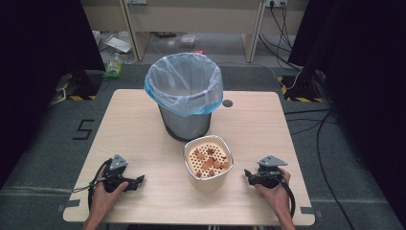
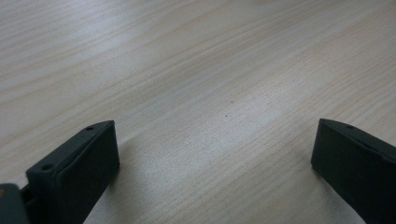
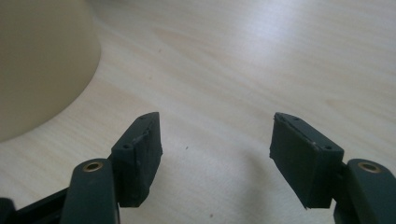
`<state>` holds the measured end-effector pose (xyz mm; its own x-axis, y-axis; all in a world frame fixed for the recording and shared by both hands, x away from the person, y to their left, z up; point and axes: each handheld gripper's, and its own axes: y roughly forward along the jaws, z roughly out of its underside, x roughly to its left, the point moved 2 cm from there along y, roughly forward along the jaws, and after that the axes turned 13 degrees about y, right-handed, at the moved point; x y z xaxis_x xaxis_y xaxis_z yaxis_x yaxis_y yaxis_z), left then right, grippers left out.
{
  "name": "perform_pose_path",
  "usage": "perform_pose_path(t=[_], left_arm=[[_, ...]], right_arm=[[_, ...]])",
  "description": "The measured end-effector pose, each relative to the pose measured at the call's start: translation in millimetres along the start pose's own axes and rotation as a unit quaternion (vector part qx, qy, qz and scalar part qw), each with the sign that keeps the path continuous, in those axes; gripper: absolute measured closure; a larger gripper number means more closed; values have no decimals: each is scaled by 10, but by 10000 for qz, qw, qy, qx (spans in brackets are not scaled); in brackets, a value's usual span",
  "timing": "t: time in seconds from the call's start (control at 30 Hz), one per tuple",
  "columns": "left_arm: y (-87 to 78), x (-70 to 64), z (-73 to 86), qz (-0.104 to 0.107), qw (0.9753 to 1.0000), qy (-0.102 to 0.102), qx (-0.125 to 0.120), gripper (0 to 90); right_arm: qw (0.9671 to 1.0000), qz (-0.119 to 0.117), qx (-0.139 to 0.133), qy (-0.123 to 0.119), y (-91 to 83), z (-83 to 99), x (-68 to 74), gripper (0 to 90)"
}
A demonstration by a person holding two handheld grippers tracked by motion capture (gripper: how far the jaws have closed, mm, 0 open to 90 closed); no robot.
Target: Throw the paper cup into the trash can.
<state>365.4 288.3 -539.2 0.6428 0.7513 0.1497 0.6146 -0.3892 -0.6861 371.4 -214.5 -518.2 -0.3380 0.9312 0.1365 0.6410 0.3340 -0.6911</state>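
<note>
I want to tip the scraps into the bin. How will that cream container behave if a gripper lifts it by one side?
The container looks like thin rigid plastic, so probably light. Its perforated insert may be loose and could slide out when tilted. The smooth wall might slip between the jaws.

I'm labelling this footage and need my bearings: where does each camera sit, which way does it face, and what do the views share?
High view: above the person's side, looking forward and down at the light wooden table, grey bin with blue liner and cream perforated container; both hands, left gripper and right gripper enter from below.
Left gripper view: on the left gripper, looking along open jaws at bare tabletop.
Right gripper view: on the right gripper, open jaws, container wall at left.
Shared: the cream container appears in the high and right gripper views.
</note>
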Motion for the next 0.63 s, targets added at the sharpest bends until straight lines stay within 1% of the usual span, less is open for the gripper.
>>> perform_pose_path(t=[0.07, 0.1, 0.13, 0.17, 0.2, 0.23, 0.27, 0.43, 0.63], left_arm=[[0, -2, 0, -9, 10000, 1, -6, 2], [0, -2, 0, -8, 10000, -1, -7, 2], [0, -3, 0, -10, 10000, -1, -7, 2], [0, -2, 0, -9, 10000, -2, -6, 2], [0, -3, 0, -10, 10000, -1, -7, 2], [0, -2, 0, -9, 10000, -1, -5, 2], [0, -2, 0, -8, 10000, -2, -5, 2], [-6, -6, 4, -7, 10000, 21, 3, 2], [-6, -5, 5, 10, 10000, 2, 6, 2]], right_arm=[[10000, -5, 31, -26, 15, 15, -2, 330], [9999, -24, 130, -11, 38, 52, 3, 314], [9999, -73, 42, 81, 47, 70, 11, 297], [9999, -90, -34, 61, 46, 92, 16, 296], [9999, -96, -72, 89, 41, 110, 23, 295], [9999, -108, -85, 52, 39, 112, 22, 291], [9999, -111, -93, 22, 37, 117, 24, 285], [9999, -128, -66, 35, 32, 129, 42, 260], [9999, -132, -47, 42, 33, 129, 43, 251]])
